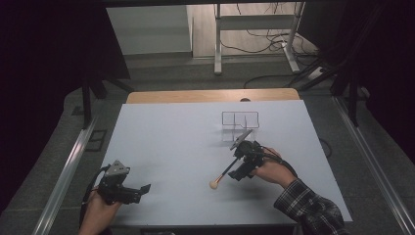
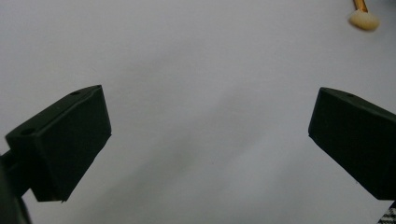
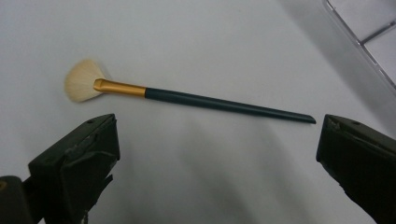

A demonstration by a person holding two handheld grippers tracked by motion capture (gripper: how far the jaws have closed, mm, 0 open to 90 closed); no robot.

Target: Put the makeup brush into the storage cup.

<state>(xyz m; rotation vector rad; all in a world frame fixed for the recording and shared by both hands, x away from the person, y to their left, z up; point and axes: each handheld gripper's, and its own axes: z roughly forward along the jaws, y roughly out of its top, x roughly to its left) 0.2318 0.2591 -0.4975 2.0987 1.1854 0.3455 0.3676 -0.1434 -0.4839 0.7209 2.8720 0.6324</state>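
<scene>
No text, label, brand, number or sign can be read on anything in these views.

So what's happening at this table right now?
A person holds a gripping tool in each hand over a white table. The right tool hovers, jaws open, just above a makeup brush lying flat on the table, not yet gripping it. A clear divided organizer stands just beyond. The left tool rests open near the table's front edge, holding nothing.
</scene>
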